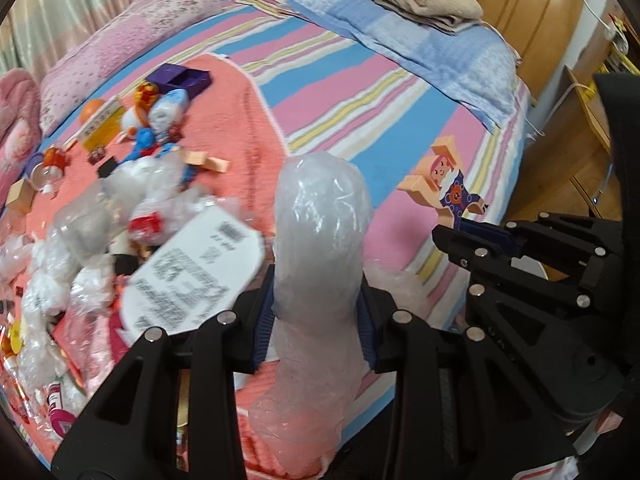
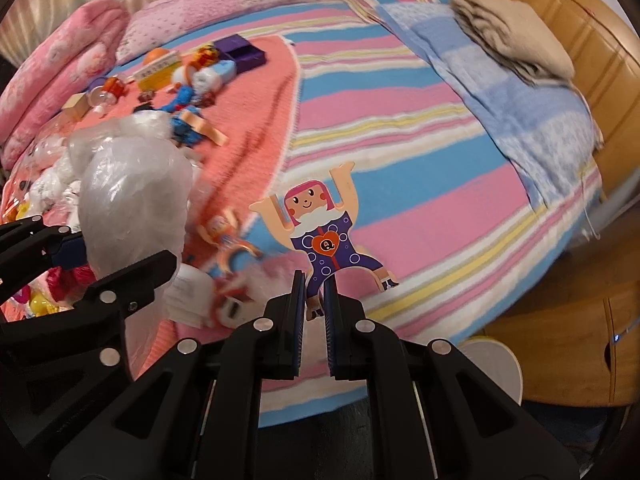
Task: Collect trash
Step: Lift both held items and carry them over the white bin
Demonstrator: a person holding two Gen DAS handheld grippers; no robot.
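A wad of clear plastic wrap point(image 1: 320, 248) is being clamped upright between the fingers of the left gripper point(image 1: 316, 320), above the coral towel point(image 1: 240, 128) on the striped bed point(image 1: 340, 92). A flat wooden doll point(image 2: 326, 240) is being gripped by one leg in the right gripper point(image 2: 314, 316). Toys point(image 1: 160, 120) and more wrap point(image 1: 80, 248) are lying on the towel.

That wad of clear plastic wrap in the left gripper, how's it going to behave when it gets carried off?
The plastic wrap looks crumpled and thin, so probably very light and floppy. The left gripper squeezes it narrow at the pinch, so it likely compresses easily. Its glossy film may slip if the grip loosens.
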